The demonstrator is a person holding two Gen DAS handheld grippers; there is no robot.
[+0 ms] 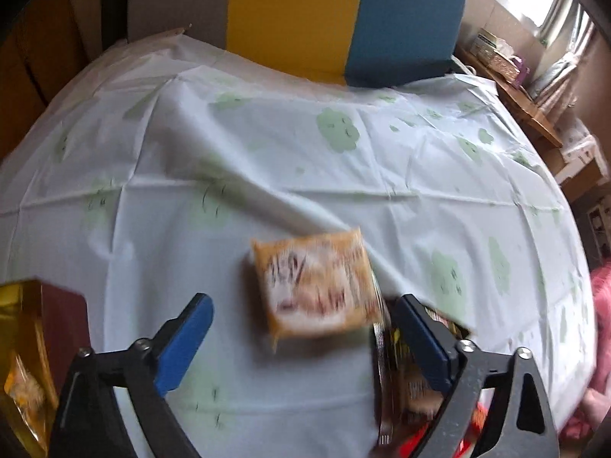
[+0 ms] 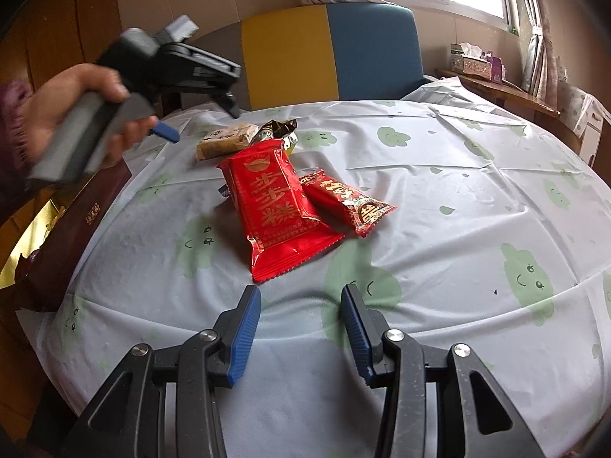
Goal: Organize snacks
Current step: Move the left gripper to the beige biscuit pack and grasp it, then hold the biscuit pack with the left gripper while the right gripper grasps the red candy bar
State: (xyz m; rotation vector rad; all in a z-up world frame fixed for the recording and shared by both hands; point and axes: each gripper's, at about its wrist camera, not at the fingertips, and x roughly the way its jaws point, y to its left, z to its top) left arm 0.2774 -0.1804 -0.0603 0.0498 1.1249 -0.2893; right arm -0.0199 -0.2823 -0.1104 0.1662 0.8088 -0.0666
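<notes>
Orange snack (image 1: 317, 286) lies between wide-open left tongs (image 1: 305, 305), untouched.

Left gripper (image 1: 301, 316) tilted steeply down, jaws wide apart; right gripper (image 2: 301, 297) angled down, jaws part-open, empty

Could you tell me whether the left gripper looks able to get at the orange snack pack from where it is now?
Probably yes: the left gripper stands wide open with the orange snack pack just ahead, nothing between them.
</notes>
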